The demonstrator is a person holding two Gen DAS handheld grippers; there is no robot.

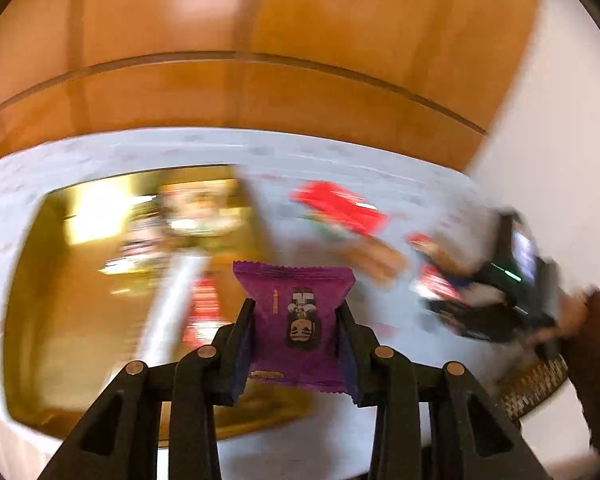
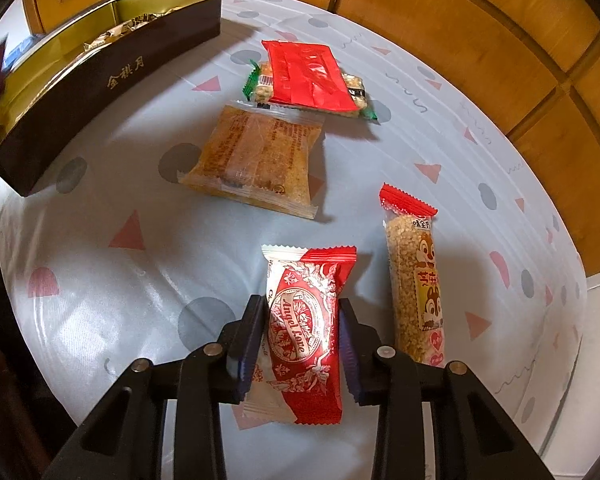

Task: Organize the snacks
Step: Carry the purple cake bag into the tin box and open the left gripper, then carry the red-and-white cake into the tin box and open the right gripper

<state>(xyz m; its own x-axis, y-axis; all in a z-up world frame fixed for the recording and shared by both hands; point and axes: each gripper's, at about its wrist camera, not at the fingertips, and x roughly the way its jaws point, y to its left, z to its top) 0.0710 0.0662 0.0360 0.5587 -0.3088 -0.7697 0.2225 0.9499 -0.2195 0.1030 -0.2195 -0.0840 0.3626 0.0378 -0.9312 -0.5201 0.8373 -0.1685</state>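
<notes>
Purple snack packet pinched between my left jaws, lifted, print upside down. Red-and-white "Angel Love" packet lies on the cloth between my right jaws. Just right of it, a long sesame bar. Farther off, a clear tan packet, then a red wrapper overlapping a green-ended bar. Dark gold-lined box holds more snacks.

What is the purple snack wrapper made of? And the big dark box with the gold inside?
The purple wrapper looks like thin matte plastic film: its ends are zigzag-crimped and it buckles between the left gripper pads. The box looks like stiff card, dark outside with gold lettering; its shiny gold lining reflects light like foil paper.
</notes>
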